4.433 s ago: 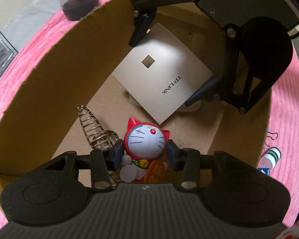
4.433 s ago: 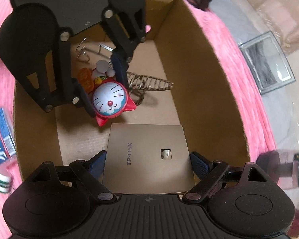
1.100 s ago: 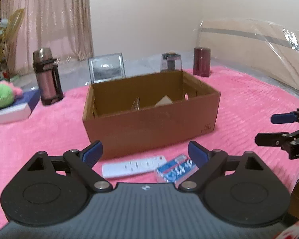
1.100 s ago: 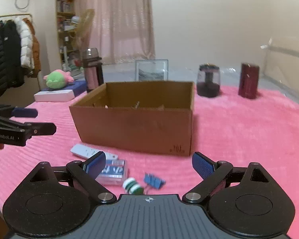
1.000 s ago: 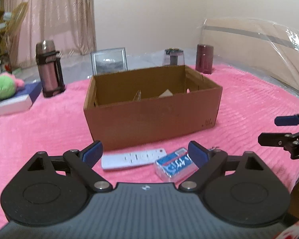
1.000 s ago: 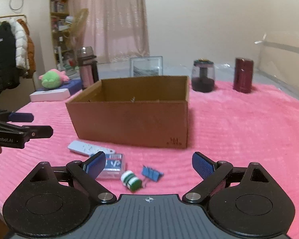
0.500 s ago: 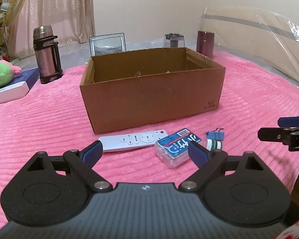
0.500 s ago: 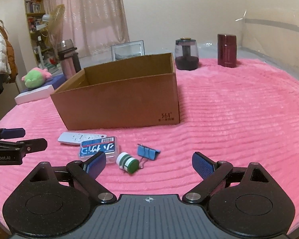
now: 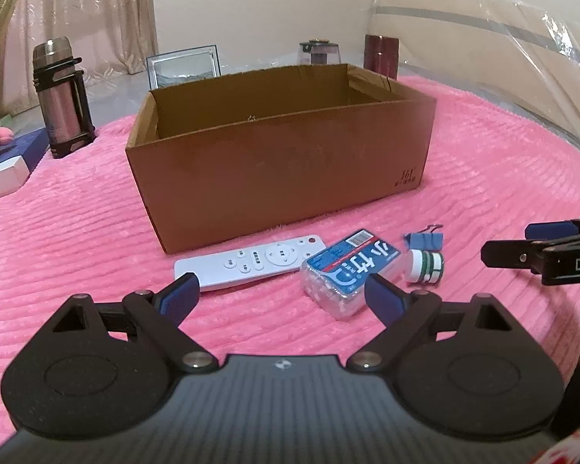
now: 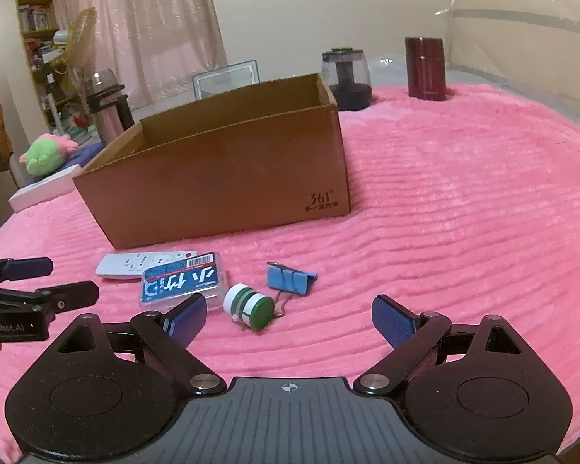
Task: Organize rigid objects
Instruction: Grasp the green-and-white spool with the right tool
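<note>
left wrist view | left gripper [image 9: 283, 297] jaws spread, empty | white remote [image 9: 251, 261] just ahead on blanket, before cardboard box [image 9: 282, 170], long axis crosswise to fingers | right gripper [image 10: 289, 316] spread, empty, nearer green-white roll [image 10: 248, 305]

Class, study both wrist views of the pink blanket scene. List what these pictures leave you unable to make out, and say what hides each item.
- Contents of the cardboard box: both views; the near wall hides the floor.
- Small print on the blue-labelled plastic case: too small.
- Remote control near end: right wrist view, the case covers it.
- Binder clip: left wrist view, partly behind the green-striped tape roll.
- Right tool: left wrist view, cut off by the frame edge.
</note>
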The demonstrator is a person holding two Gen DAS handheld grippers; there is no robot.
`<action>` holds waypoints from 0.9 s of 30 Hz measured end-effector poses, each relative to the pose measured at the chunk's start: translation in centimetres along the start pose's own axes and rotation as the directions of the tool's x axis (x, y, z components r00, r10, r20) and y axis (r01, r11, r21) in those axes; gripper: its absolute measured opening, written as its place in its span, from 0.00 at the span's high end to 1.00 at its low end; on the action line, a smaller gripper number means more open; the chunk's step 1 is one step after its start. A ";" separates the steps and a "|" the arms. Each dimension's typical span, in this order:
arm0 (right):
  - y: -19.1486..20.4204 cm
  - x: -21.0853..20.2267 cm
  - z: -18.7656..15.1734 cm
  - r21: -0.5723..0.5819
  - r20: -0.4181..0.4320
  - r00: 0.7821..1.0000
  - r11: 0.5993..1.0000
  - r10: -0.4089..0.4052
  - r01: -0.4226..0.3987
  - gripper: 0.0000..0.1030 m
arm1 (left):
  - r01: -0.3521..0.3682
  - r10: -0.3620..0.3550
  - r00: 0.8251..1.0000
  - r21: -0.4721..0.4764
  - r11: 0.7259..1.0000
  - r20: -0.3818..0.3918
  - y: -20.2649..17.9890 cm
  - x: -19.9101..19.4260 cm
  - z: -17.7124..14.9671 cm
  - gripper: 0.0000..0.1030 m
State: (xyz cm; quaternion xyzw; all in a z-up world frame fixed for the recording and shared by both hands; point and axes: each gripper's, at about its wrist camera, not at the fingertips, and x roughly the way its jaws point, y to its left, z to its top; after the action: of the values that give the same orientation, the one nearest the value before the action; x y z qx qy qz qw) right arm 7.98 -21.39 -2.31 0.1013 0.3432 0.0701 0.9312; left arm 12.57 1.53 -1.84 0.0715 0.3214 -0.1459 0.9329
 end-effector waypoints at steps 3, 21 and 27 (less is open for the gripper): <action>0.6 0.8 -0.3 -0.003 -0.013 1.000 1.000 -0.002 0.002 0.20 | 0.009 -0.009 1.000 0.012 1.000 -0.007 0.2 0.7 -0.1 0.13; 3.1 6.2 -0.7 0.032 -0.085 0.996 0.999 -0.037 0.040 0.57 | 0.054 -0.054 0.999 -0.004 0.999 -0.005 1.6 3.5 -0.1 0.13; 3.4 7.1 -0.7 0.052 -0.093 0.994 0.997 -0.054 0.059 0.58 | 0.068 -0.068 0.998 -0.003 0.998 -0.008 1.6 3.9 -0.3 0.13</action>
State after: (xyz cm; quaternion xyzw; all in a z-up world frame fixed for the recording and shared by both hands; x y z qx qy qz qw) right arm 12.69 -16.56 -6.50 0.1135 0.3902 0.0388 0.9129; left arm 15.81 2.27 -4.45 0.0598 0.3276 -0.1766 0.9262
